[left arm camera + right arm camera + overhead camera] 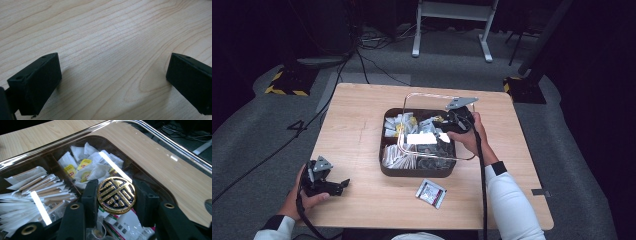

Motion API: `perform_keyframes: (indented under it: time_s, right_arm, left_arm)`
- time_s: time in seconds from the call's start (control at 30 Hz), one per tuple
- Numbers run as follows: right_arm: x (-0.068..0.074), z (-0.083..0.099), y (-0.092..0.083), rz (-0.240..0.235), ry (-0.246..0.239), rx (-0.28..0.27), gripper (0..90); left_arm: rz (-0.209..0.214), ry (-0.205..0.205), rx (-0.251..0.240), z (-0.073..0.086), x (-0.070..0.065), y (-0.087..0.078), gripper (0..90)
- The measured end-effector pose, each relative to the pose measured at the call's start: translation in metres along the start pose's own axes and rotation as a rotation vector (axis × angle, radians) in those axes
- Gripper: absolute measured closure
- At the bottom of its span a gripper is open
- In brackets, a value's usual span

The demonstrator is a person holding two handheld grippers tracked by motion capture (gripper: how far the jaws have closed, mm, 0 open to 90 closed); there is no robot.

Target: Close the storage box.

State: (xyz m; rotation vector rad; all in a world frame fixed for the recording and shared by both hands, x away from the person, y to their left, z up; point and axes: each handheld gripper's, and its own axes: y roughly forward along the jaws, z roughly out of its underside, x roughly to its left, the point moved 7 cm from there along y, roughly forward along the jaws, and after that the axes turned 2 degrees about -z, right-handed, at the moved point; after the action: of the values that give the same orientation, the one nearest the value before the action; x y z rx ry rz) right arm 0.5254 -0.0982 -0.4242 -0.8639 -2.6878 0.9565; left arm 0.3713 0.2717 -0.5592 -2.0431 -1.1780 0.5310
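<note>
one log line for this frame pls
right gripper: shut on lid knob, clear lid over box | left gripper: open, empty, on table

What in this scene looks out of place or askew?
A small red-and-white sachet lies alone on the wooden table, outside the dark compartmented box. The clear lid, held by its gold knob in the right gripper, sits offset from the box.

A light wooden table [357,125] with rounded corners stood on grey carpet [257,135], lit from above while the room around it lay dark. Black cables [372,62] ran across the floor behind it. Farther back stood the white legs of a metal frame [452,30]. Two yellow-and-black striped bases [287,82] sat on the carpet, one at either far corner of the table
</note>
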Motion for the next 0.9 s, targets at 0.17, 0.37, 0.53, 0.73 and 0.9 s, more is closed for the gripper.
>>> perform_keyframes:
  time_s: [0.17,0.37,0.53,0.73,0.9]
  right_arm:
    - [0.006,-0.001,0.010,-0.014,-0.007,0.009,58.7]
    - [0.010,-0.001,0.019,-0.026,-0.006,0.021,58.7]
    - [0.015,0.000,0.027,-0.038,-0.010,0.030,58.7]
    - [0.020,0.000,0.037,-0.050,-0.014,0.040,58.7]
    - [0.025,0.001,0.045,-0.063,-0.015,0.047,58.7]
  left_arm:
    - [0.000,0.000,0.000,0.000,0.000,0.000,0.2]
    - [0.000,0.000,0.000,0.000,0.000,0.000,0.2]
    - [-0.001,0.002,-0.001,0.000,0.000,0.000,0.2]
    - [0.000,0.002,0.000,0.000,0.000,0.000,0.2]
    - [0.003,0.002,-0.001,0.000,0.000,0.000,0.2]
